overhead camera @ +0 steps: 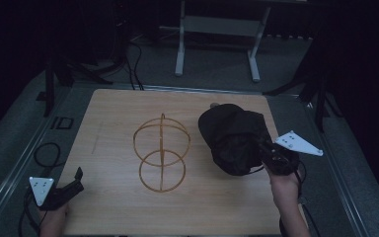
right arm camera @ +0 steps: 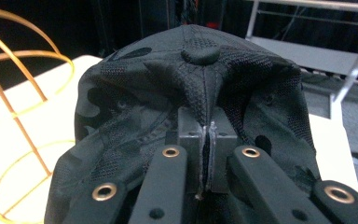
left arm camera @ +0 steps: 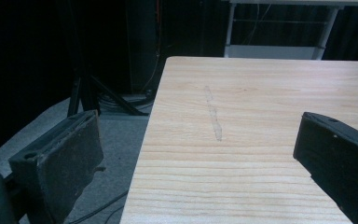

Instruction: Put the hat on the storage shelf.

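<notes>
The right gripper (overhead camera: 269, 154) pinches the black cap (overhead camera: 234, 138) in closed jaws above the surface's (overhead camera: 108, 113) right edge. The wire stand (overhead camera: 161, 152) sits mid-surface, apart from it. The left gripper (overhead camera: 71, 187), jaws wide and empty, straddles the near-left corner.

The cap (right arm camera: 191, 107) is matt black woven cloth, the stand (overhead camera: 161, 152) thin golden wire, the table (left arm camera: 261, 121) smooth pale wood.
</notes>
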Tool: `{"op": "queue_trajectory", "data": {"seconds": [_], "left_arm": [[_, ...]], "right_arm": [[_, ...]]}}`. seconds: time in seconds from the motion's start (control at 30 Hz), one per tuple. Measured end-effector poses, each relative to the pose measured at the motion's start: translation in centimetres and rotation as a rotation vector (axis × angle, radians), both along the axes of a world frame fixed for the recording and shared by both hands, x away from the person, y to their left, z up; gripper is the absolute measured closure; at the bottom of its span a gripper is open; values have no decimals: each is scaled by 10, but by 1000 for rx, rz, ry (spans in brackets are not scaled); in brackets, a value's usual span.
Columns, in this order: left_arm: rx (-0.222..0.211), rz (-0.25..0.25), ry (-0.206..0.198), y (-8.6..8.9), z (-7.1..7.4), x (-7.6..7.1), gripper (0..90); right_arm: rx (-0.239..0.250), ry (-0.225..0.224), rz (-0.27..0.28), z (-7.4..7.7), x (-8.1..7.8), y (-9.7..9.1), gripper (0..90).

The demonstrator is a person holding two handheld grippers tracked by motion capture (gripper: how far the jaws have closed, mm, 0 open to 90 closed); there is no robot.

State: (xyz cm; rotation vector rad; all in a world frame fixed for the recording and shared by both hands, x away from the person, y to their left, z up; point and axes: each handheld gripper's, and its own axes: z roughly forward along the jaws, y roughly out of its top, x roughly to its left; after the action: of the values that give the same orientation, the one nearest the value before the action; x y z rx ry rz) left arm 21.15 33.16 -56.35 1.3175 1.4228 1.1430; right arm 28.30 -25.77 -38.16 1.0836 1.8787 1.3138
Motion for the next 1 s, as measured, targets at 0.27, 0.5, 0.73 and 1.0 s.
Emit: {"op": "queue_trajectory", "data": {"seconds": [0.27, 0.5, 0.73, 1.0], "left_arm": [[-1, -1, -1, 0, 0, 0, 18], [-1, -2, 1, 1, 0, 0, 18], [-1, -2, -1, 0, 0, 0, 18], [-3, -5, 0, 0, 0, 0, 18]], "right_arm": [[23, -60, 15, 28, -3, 7, 869], [35, -114, 29, 54, -5, 13, 869], [42, -152, 49, 76, -6, 21, 868], [57, -182, 97, 95, -6, 41, 869]]}}
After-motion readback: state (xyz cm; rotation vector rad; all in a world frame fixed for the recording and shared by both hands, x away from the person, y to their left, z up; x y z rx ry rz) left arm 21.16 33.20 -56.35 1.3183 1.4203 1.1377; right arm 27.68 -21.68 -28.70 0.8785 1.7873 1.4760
